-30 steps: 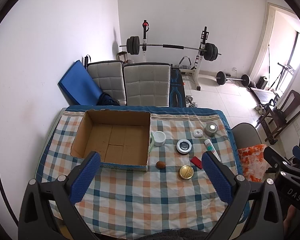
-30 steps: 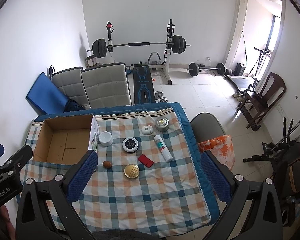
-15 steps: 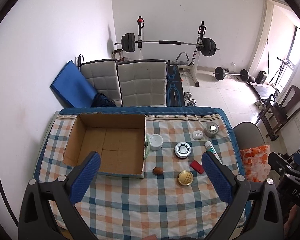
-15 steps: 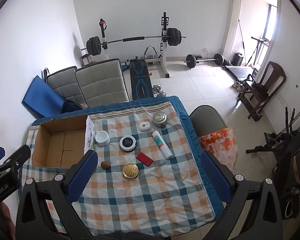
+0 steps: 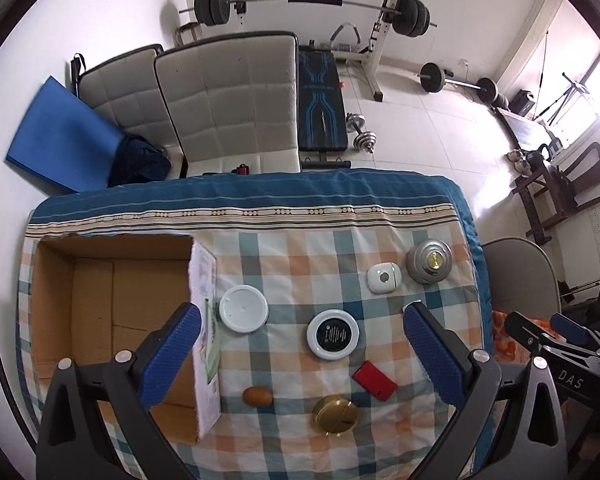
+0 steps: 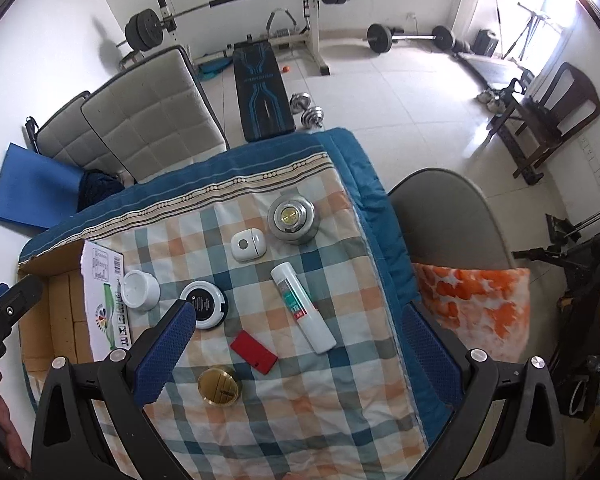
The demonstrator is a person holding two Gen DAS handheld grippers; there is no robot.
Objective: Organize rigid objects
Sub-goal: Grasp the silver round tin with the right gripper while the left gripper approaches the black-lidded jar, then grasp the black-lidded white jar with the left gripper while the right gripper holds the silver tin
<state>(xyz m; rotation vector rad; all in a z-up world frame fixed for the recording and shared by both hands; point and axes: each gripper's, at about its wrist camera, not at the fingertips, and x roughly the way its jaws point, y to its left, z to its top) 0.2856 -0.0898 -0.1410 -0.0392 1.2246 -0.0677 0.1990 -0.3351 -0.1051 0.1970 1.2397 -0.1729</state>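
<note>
Both tools hang above the table with their blue pads spread wide, and neither one holds anything. In the left wrist view the left gripper (image 5: 302, 350) is over the middle of the checked tablecloth (image 5: 284, 444). In the right wrist view the right gripper (image 6: 296, 344) is over the cloth's right part.

Nearest to the left camera, at about 6 o'clock, lies a round gold lid (image 5: 335, 415). A small brown egg-shaped object (image 5: 257, 396) is to the left of it, at 7 o'clock, close to the printed side wall of the cardboard box (image 5: 52, 320). The open box fills the 9 o'clock side and looks empty inside. A red flat card (image 5: 374, 380) lies just above the gold lid. A black disc with white rim (image 5: 333, 334) is further in, near the centre, and a white round lid (image 5: 243, 308) is at 10 o'clock from it, beside the box wall. Furthest on the cloth, at 1 o'clock, a small white case (image 5: 383, 278) lies just beside a grey round tin (image 5: 428, 260).

In the right wrist view a white tube (image 6: 302, 307) lies at an angle near the cloth's right edge, between the red card and a grey chair (image 6: 440, 216).

Beyond the table are two white padded chairs (image 5: 228, 96) and a barbell rack (image 5: 312, 0).
</note>
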